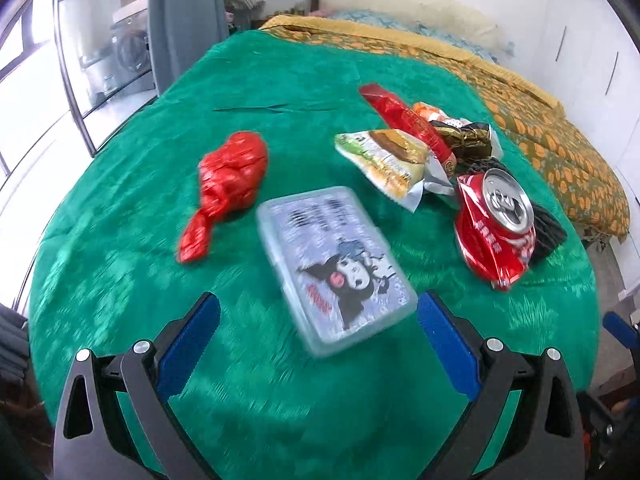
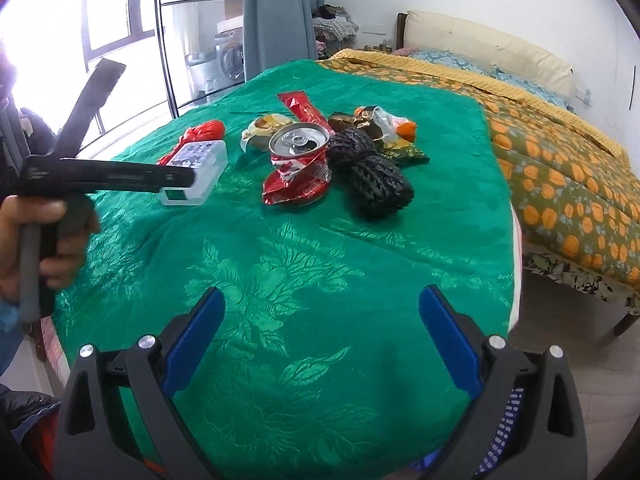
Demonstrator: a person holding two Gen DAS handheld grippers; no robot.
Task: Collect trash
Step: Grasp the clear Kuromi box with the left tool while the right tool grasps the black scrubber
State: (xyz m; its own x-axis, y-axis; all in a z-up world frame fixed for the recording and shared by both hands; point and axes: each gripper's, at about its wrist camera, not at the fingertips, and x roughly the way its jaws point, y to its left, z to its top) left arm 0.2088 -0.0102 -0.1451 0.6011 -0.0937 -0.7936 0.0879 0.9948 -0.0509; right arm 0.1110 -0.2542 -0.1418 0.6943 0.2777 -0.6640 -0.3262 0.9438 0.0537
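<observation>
With your left claw (image 1: 318, 314) wide open over the clear box (image 1: 334, 268) mid-cloth and your right claw (image 2: 322, 312) open and empty at the cloth's near edge, straddle the box's short sides squarely before closing, since the smooth plastic likely slips.

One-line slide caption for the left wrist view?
Open left hand-held gripper nears a clear plastic case on a green cloth, with crushed can and wrappers beyond.
</observation>
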